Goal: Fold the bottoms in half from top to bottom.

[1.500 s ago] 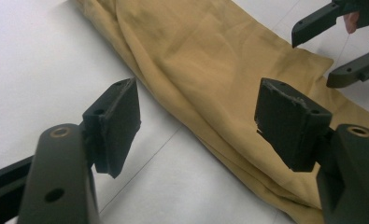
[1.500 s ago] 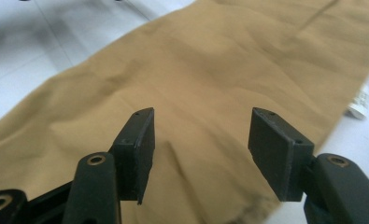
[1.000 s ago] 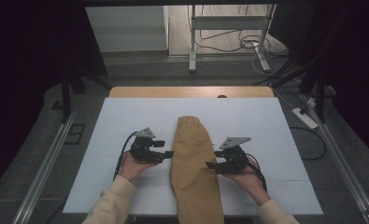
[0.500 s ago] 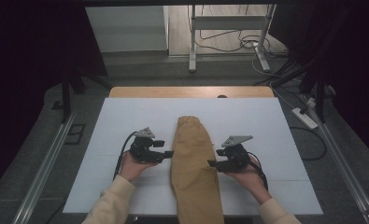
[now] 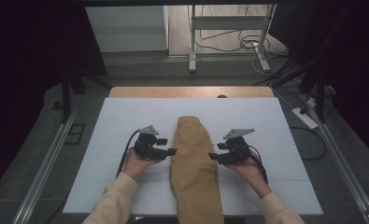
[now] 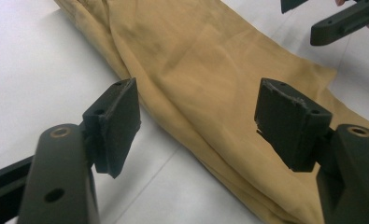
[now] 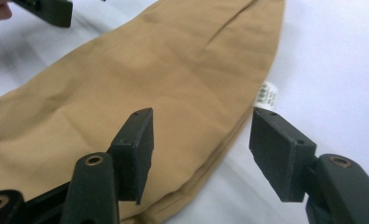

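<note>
**Grippers flank folded tan garment, nothing gripped**

A long folded tan cloth garment [image 5: 194,172] is laid lengthwise on the white table sheet [image 5: 285,126], between the two tools. The left gripper [image 5: 171,151] is held just beside its edge, jaws spread wide and empty. The right gripper [image 5: 212,156] is placed likewise at the opposite edge, jaws wide, nothing clamped. A small white sewn-in label [image 7: 267,95] is seen just ahead of the right gripper; its print cannot be read.

White table cover [image 5: 126,116], wooden table edge [image 5: 140,91], power strip [image 5: 305,117], floor cables [image 5: 238,43].
</note>
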Demonstrator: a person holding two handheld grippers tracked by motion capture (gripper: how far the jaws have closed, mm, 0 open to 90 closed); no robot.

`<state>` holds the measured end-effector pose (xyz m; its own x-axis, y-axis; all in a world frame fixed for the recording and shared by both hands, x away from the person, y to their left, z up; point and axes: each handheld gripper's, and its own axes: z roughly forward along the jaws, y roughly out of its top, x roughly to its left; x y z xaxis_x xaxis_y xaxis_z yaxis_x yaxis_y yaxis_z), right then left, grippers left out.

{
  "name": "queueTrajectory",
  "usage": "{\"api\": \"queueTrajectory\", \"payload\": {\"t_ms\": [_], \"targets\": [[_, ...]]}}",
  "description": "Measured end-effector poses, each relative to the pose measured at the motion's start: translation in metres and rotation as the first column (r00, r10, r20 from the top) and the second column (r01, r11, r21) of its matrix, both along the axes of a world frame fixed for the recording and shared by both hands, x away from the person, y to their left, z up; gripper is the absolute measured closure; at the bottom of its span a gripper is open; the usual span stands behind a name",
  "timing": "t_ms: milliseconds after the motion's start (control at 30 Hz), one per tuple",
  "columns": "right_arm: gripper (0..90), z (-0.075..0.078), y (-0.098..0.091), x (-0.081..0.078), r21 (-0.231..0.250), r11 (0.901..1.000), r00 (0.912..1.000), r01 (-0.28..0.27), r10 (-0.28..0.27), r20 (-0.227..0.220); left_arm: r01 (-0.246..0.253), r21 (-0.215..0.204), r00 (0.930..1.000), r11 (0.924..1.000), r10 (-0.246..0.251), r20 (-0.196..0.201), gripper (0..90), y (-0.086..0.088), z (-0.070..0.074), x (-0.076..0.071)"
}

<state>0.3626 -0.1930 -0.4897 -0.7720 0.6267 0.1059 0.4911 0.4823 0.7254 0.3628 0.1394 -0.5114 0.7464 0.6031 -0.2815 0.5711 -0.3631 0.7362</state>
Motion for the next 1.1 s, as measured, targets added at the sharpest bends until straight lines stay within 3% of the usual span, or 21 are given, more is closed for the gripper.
{"api": "queueTrajectory", "payload": {"t_ms": [367,500,833,1100], "targets": [[40.3,0.006,0.007,0.019,0.022,0.9997,1.0000,0.002,-0.002,0.006,-0.048,-0.007,0.9985,0.9988,0.048,-0.024,29.6,0.005,0.000,0.009],[40.2,0.007,0.010,0.022,0.011,0.9999,0.9998,-0.004,0.004,0.018,-0.061,0.007,0.9981,0.9981,0.061,-0.010,27.6,0.004,0.003,0.012],[39.5,0.003,0.016,0.041,0.005,0.9998,0.9999,0.017,-0.017,0.001,-0.101,0.013,0.9947,0.9948,0.101,-0.016,27.2,0.002,0.004,0.038],[39.2,0.001,0.024,0.055,-0.007,0.9992,0.9992,0.039,-0.039,-0.009,-0.105,0.032,0.9942,0.9939,0.106,-0.020,25.9,-0.005,0.004,0.053]]}}
